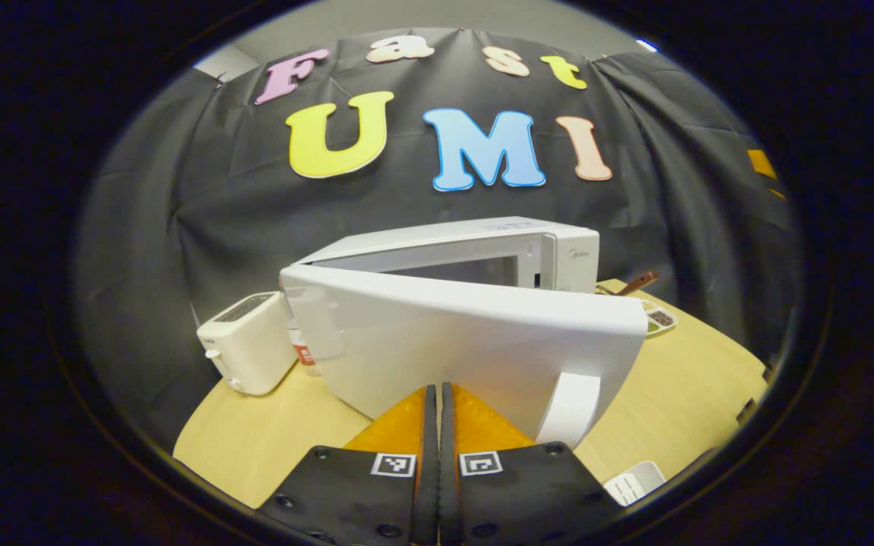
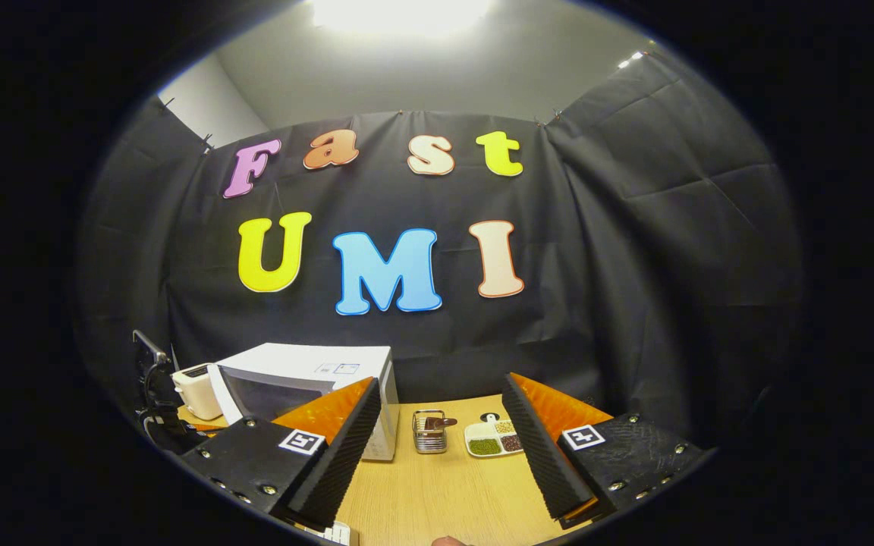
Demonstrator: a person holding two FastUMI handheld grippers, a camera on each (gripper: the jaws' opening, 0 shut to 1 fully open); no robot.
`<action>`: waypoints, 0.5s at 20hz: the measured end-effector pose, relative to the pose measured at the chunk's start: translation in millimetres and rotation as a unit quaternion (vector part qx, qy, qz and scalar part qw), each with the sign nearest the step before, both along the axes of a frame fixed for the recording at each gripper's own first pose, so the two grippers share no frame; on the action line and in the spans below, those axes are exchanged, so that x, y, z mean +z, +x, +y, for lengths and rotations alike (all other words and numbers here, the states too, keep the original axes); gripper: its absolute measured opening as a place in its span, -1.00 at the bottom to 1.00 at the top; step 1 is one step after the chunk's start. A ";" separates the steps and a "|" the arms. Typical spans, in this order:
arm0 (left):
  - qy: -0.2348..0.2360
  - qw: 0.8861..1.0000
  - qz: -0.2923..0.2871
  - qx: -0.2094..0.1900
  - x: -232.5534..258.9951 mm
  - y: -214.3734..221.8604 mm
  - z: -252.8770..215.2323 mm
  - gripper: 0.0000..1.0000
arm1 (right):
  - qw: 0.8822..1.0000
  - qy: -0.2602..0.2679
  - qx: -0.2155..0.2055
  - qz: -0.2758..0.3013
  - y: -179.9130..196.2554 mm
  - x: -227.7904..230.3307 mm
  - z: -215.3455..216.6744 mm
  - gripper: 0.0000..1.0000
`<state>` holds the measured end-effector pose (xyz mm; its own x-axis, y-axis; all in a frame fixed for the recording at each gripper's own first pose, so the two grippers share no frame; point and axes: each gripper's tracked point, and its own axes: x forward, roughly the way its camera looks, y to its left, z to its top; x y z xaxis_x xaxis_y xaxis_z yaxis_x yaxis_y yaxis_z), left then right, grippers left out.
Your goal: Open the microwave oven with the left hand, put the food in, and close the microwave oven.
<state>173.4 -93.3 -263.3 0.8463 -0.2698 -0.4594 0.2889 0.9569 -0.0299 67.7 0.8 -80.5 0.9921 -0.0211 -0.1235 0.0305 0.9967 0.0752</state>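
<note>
The white microwave (image 1: 482,250) stands on the wooden table (image 1: 680,394) with its door (image 1: 444,341) swung partly open toward me. My left gripper (image 1: 438,390) is shut, its tips close against the door's outer face, just left of the white handle (image 1: 575,406); nothing shows between the fingers. In the right gripper view the microwave (image 2: 315,364) is at the left with its dark cavity showing. My right gripper (image 2: 441,383) hangs open and holds nothing, above the table. A divided white dish of green and brown food (image 2: 492,438) lies beyond it, also visible as the dish (image 1: 661,317).
A white toaster (image 1: 247,353) and a bottle with a red label (image 1: 302,345) stand left of the microwave. A small wire basket (image 2: 428,431) sits beside the dish. A white object (image 1: 634,481) lies near the table's front edge.
</note>
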 end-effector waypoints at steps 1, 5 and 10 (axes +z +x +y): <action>0.000 1.000 -0.004 -0.008 0.7 5.7 -5.7 -0.86 | 1.000 -0.003 -0.006 0.000 -1.7 0.6 -1.9 0.96; -0.013 0.999 -0.011 -0.034 2.5 24.0 -30.2 -0.85 | 1.000 -0.005 -0.026 0.005 -7.7 0.4 -5.4 0.96; -0.022 0.998 -0.016 -0.054 0.9 45.9 -49.7 -0.87 | 0.999 -0.010 -0.043 0.018 -13.0 -7.3 -4.6 0.96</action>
